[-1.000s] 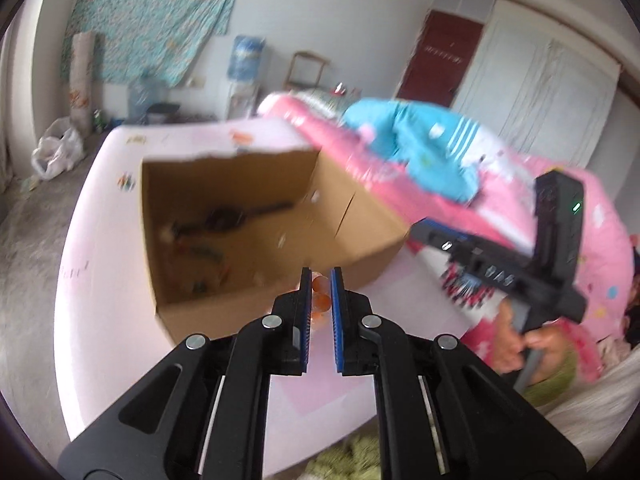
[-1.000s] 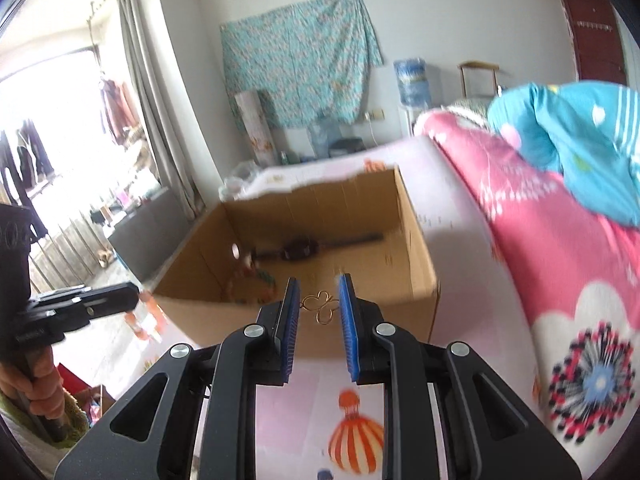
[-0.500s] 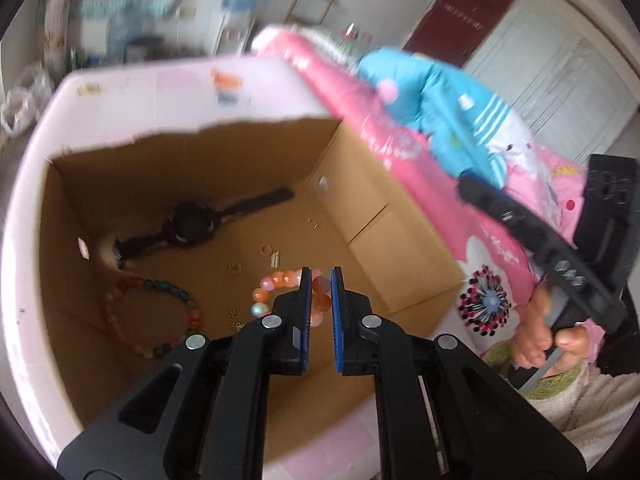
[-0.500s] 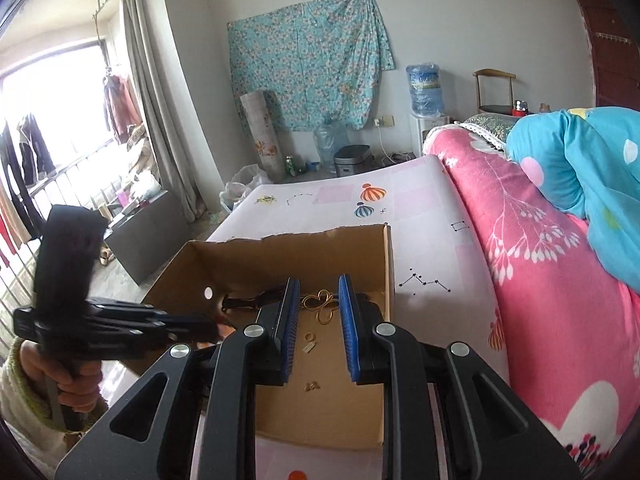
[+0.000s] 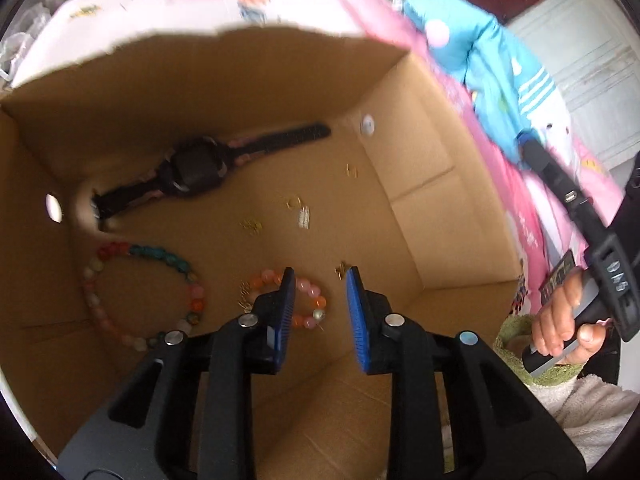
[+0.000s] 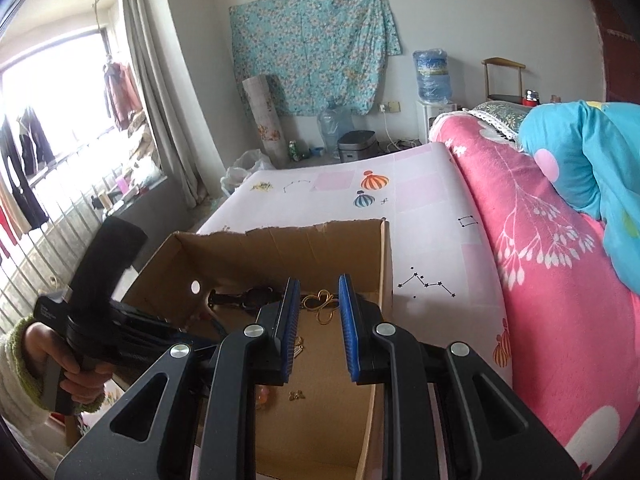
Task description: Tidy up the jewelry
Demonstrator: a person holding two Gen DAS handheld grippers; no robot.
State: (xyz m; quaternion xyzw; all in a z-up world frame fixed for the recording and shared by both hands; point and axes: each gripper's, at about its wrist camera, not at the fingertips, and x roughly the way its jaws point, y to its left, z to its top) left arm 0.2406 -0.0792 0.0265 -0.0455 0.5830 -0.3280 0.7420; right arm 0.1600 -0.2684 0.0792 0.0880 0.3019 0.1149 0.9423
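Left gripper [image 5: 320,276]: jaws wide, nothing held, poised inside cardboard box [image 5: 420,184], lower centre of frame.
Orange bead bracelet [image 5: 308,304]: flat on box floor, just under left finger.
Right gripper [image 6: 319,300]: narrow, pinching gold brooch [image 6: 320,304] over box, centre frame.
Advice: withdraw left straight up, clear of beads; lower brooch before letting go.
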